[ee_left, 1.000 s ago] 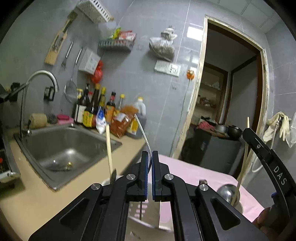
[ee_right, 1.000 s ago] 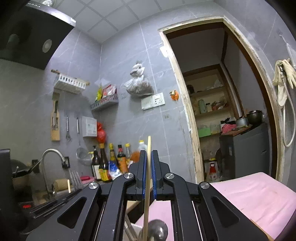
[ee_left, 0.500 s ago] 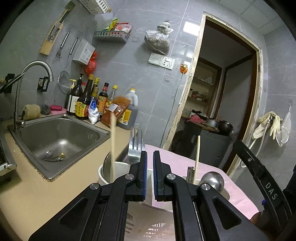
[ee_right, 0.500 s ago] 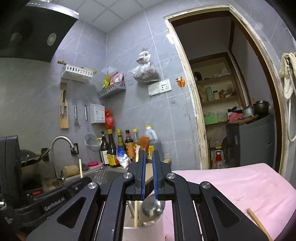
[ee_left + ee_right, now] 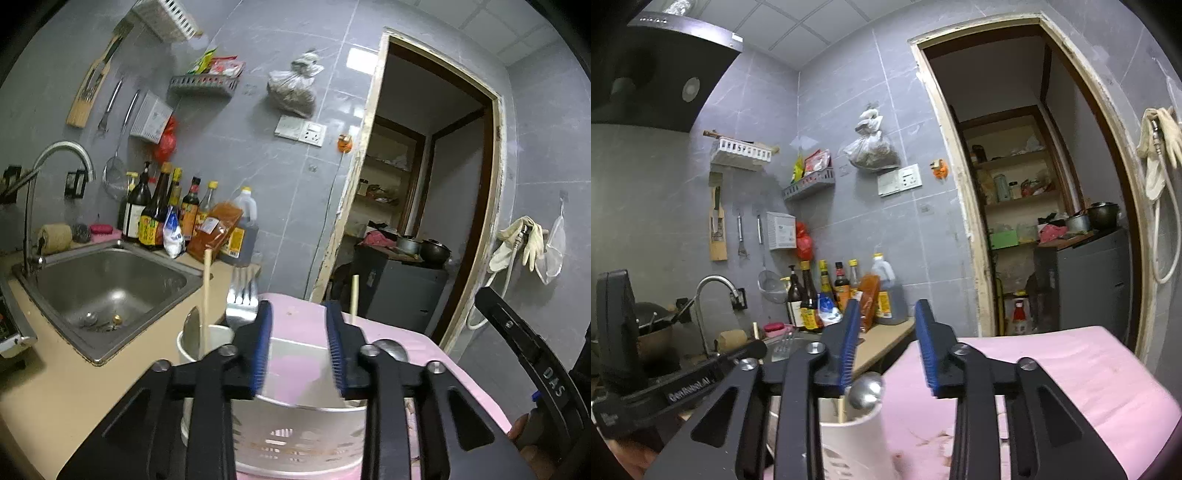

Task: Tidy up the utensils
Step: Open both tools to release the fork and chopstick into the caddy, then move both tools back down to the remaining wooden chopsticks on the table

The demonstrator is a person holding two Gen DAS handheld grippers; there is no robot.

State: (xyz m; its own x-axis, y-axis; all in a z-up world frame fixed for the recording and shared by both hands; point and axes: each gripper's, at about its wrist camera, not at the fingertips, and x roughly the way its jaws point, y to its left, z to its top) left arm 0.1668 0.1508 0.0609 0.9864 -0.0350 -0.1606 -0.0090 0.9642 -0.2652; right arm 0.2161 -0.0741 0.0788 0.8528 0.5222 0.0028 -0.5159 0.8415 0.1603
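Both jaws spread and empty, the left gripper (image 5: 298,341) and right gripper (image 5: 888,341) hover over a white perforated plastic utensil holder (image 5: 295,435) holding a steel fork (image 5: 242,301), wooden chopsticks (image 5: 206,295) and a steel ladle (image 5: 865,389).

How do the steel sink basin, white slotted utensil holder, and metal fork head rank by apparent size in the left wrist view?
1. White slotted utensil holder, inflated by nearness.
2. Steel sink basin, similar in extent, so unsure.
3. Metal fork head, clearly smallest.

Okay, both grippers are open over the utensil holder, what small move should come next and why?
Probably lift both grippers straight up and clear. The left gripper and right gripper are open and empty, while the fork and spoon stand in the utensil holder.
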